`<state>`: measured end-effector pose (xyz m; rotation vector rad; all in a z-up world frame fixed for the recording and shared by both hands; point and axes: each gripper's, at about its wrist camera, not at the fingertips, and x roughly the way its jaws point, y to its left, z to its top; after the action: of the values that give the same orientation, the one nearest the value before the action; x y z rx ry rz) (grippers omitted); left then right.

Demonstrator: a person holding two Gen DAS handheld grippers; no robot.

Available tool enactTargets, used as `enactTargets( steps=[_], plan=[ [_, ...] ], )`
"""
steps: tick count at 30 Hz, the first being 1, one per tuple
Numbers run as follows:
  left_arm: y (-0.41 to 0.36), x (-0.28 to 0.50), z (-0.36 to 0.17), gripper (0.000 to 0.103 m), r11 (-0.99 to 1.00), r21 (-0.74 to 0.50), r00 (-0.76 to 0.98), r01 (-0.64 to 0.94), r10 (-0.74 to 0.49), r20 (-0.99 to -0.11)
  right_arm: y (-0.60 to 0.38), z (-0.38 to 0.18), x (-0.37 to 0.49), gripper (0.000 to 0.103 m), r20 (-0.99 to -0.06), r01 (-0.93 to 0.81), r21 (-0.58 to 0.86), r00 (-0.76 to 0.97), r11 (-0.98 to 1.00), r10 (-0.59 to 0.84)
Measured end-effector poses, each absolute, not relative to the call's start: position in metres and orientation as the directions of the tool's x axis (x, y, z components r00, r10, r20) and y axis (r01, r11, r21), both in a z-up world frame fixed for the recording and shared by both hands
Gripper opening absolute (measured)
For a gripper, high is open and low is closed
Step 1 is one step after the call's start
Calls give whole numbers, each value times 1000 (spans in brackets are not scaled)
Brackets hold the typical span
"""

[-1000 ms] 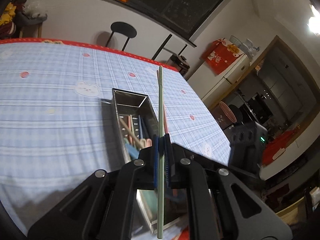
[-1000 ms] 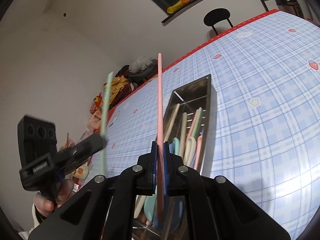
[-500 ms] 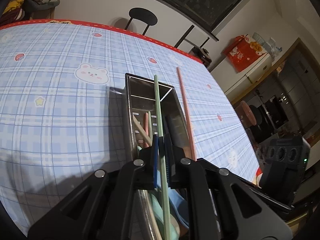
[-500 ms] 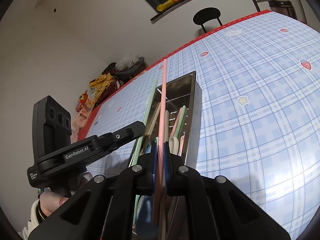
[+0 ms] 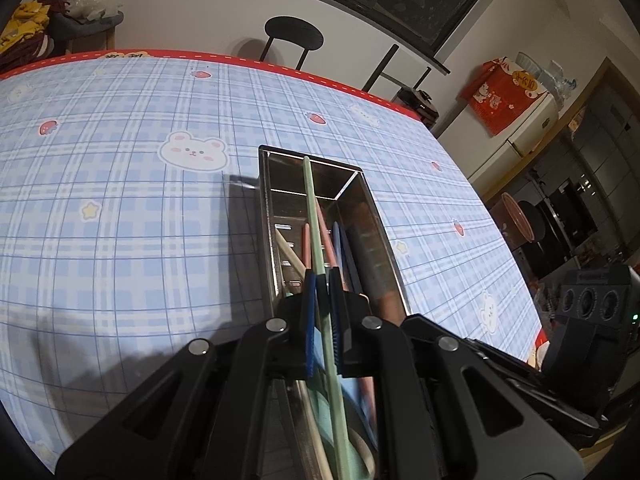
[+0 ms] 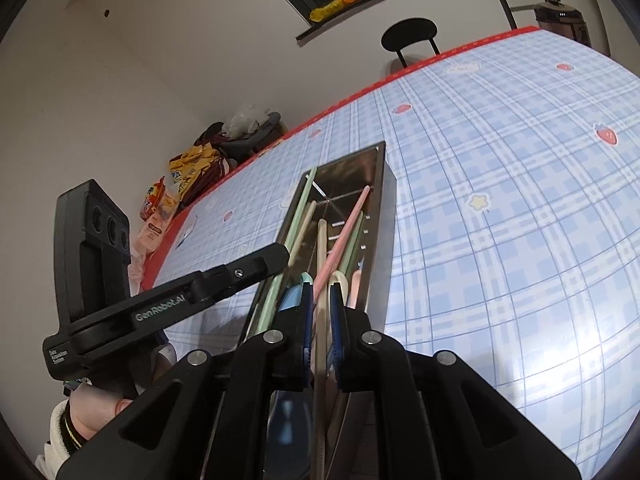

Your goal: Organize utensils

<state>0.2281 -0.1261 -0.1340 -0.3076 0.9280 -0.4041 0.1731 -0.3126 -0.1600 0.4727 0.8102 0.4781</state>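
left gripper (image 5: 322, 276) is clamped on a long pale green chopstick (image 5: 314, 216), blue pads pinching it partway along. The stick runs straight out ahead, angled down over the tray, and its far tip sits right at the rim of the far end wall. The near end pokes back under the gripper body

right gripper (image 6: 321, 292) is just about closed with the near end of a pink chopstick (image 6: 346, 232) between its pads, though the jaws have just been easing open a touch. That stick slants off to the right, and its far tip leans against the tray's right wall near the far end

both are over the same long, narrow stainless steel tray (image 5: 378, 240) with slots in its floor. It already has a bunch of pastel utensils (image 6: 322, 240) lying lengthwise in it: beige, pink, blue and mint handles, with what look like spoon bowls at the near end. The two grippers sit side by side at that near end, left one just beside the tray's left wall

tray sits on a light blue plaid tablecloth (image 5: 120, 220) with bears, strawberries, stars and a red border. You can see a hand (image 6: 92, 412) gripping the left gripper's handle, and a black round-seat chair (image 5: 294, 34) stands past the far edge of the table
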Motion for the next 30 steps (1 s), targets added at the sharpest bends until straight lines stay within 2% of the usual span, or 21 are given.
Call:
enactTargets(
  steps=[3, 9, 11, 12, 14, 15, 17, 18, 19, 20, 23, 30],
  plan=[
    [-126, 227, -129, 11, 893, -400, 547, 205, -443, -711, -313, -157, 172, 11, -565, -223, 551, 608, 804, 557],
    [-121, 222, -114, 27, 916, -344, 582, 208, -399, -709, -315, -150, 168, 33, -570, -215, 492, 653, 843, 499],
    [-115, 216, -107, 36, 924, -320, 602, 208, -378, -703, -315, -146, 165, 48, -574, -208, 462, 671, 862, 470],
    [-113, 213, -103, 38, 928, -308, 612, 208, -369, -699, -314, -143, 163, 52, -575, -205, 437, 685, 876, 447],
    [-108, 206, -97, 47, 935, -282, 627, 215, -354, -694, -310, -135, 158, 71, -572, -201, 380, 716, 903, 400],
    [-107, 201, -94, 50, 938, -267, 634, 220, -346, -692, -308, -132, 156, 76, -575, -193, 352, 728, 916, 374],
    [-103, 190, -84, 62, 948, -215, 664, 234, -317, -677, -301, -123, 150, 90, -577, -180, 279, 754, 943, 314],
    [-99, 182, -77, 66, 952, -186, 683, 244, -305, -664, -298, -116, 145, 93, -569, -175, 239, 771, 955, 284],
    [-97, 177, -72, 78, 954, -168, 695, 248, -295, -656, -295, -110, 140, 97, -564, -169, 204, 785, 964, 257],
    [-94, 170, -66, 88, 958, -146, 711, 249, -283, -644, -293, -103, 135, 97, -559, -162, 178, 795, 971, 235],
    [-85, 146, -44, 97, 965, -62, 770, 254, -241, -590, -290, -83, 119, 97, -536, -160, 133, 818, 978, 206],
    [-65, 86, 0, 97, 969, 76, 863, 233, -170, -477, -275, -37, 69, 97, -453, -129, 18, 883, 992, 123]
  ],
)
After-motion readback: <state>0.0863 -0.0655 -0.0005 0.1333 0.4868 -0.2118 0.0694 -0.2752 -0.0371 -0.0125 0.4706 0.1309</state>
